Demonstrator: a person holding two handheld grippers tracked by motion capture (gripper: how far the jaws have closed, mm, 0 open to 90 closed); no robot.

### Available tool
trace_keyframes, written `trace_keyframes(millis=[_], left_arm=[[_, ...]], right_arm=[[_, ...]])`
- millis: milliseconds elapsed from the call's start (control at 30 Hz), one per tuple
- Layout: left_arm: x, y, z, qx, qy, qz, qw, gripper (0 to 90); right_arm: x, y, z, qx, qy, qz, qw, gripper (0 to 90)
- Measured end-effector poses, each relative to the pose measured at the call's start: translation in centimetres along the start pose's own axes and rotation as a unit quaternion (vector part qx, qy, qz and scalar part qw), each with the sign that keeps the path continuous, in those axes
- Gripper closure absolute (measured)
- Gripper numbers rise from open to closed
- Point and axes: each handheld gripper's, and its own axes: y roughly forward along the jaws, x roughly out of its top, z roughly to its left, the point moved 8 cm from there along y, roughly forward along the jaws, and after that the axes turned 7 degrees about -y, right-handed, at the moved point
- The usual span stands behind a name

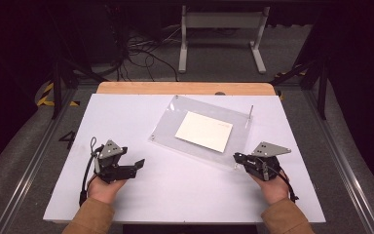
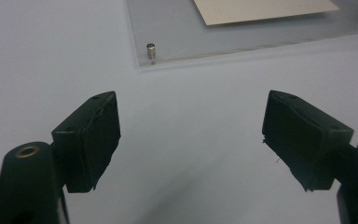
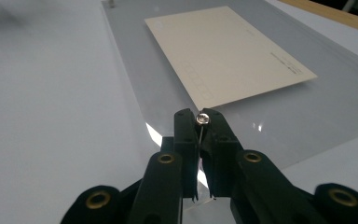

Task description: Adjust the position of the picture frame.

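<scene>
The pin is pinched between the closed jaws of the right gripper, held at the near right corner of the clear plate, which lies mid-table with a card on it. Pins stand at the other corners, so this looks like the last one left to seat. The left gripper hangs wide open, empty, over the table.

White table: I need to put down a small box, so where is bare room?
The white table is bare between the left claw and the right claw, and left of the clear acrylic plate. Crowded: the plate with its cream card.
</scene>
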Motion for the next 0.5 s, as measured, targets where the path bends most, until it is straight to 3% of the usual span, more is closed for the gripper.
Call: trace_keyframes(millis=[100, 167, 500], left_arm=[[0.4, 0.1, -0.1, 0.001, 0.006, 0.004, 1.0, 19.9], [0.8, 0.3, -0.2, -0.003, 0.008, 0.012, 0.9999, 21.2], [3.0, 2.3, 0.6, -0.009, 0.014, 0.026, 0.9995, 29.2]], right_arm=[[-1.1, 0.3, -0.8, -0.007, 0.012, 0.014, 0.9998, 84.2], [-1.4, 0.3, -0.9, -0.003, 0.019, 0.007, 0.9998, 84.1], [-1.4, 0.3, -0.8, -0.005, 0.017, 0.009, 0.9998, 84.1]])
